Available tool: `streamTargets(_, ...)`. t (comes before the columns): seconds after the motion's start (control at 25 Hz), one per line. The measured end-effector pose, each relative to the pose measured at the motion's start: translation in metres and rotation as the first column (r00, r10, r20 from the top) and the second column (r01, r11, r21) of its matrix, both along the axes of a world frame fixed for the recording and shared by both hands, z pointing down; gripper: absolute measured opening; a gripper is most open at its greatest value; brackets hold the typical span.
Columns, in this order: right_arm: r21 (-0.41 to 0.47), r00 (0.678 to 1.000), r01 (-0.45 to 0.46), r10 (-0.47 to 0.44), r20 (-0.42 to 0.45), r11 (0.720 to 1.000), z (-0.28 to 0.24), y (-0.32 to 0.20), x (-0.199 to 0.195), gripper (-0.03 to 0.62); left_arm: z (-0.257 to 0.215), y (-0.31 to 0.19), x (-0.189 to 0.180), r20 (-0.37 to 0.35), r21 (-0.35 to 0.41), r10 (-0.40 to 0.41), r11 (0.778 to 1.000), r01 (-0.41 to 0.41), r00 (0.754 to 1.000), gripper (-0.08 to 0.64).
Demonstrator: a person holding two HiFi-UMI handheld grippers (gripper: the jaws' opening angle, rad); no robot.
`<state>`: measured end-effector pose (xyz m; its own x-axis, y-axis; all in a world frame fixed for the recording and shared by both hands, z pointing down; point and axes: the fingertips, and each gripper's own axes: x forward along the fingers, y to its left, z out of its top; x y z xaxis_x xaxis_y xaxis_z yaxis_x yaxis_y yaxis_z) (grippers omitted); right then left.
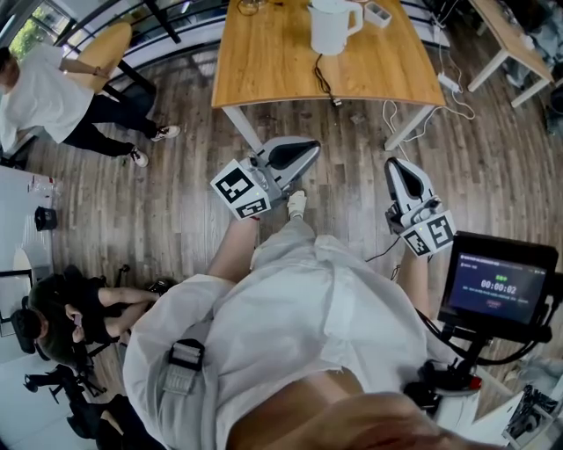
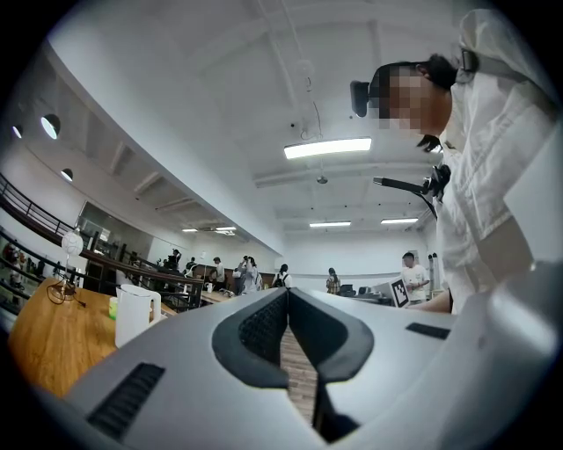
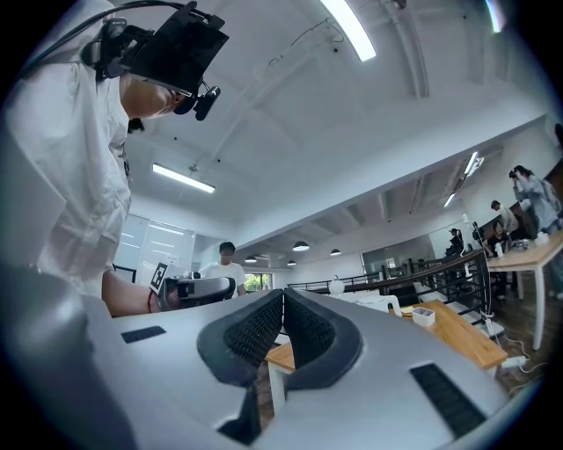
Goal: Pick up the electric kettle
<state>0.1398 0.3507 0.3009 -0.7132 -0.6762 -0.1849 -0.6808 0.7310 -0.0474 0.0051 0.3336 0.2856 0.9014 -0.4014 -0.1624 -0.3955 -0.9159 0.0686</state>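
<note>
Both jaw pairs are shut on nothing. The grey left gripper (image 1: 302, 151) and grey right gripper (image 1: 393, 169) are held over the dark plank floor (image 1: 185, 176), well apart from the white plastic electric kettle (image 1: 332, 26), which is set on the light wooden table (image 1: 264, 61).

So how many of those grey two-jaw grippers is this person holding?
2. The left grey gripper points toward the light wooden table, jaws shut and empty; the right grey gripper is beside it, at the head view's right, likewise shut. No others seem hidden.
</note>
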Motion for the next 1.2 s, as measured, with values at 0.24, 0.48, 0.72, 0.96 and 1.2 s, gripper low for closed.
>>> streamTargets(0.24, 0.003, 1.000, -0.017, 0.017, -0.003, 1.000, -0.002, -0.001, 0.002, 0.009, -0.004, -0.006, 0.001, -0.004, 0.013, 0.016, 1.000, -0.016, 1.000, 0.008)
streamTargets(0.48, 0.006, 1.000, -0.023, 0.023, 0.003, 1.000, -0.003, -0.017, 0.005, 0.009, -0.006, -0.025, 0.004, -0.007, 0.023, 0.025, 0.999, -0.025, 1.000, 0.008)
streamTargets(0.72, -0.042, 1.000, -0.028, 0.028, 0.008, 0.999, 0.019, -0.136, -0.001, 0.009, 0.013, -0.147, -0.008, -0.013, -0.012, 0.022, 1.000, -0.023, 1.000, 0.008)
streamTargets(0.96, -0.042, 0.999, -0.046, 0.047, 0.007, 0.998, 0.003, -0.200, -0.032, 0.009, 0.000, -0.211, -0.038, -0.014, -0.013, 0.041, 0.999, -0.041, 0.999, 0.008)
streamTargets(1.2, -0.053, 0.998, -0.059, 0.059, -0.001, 0.997, 0.006, -0.282, -0.047, 0.009, 0.005, -0.289, -0.051, -0.016, -0.022, 0.065, 0.998, -0.066, 0.998, 0.008)
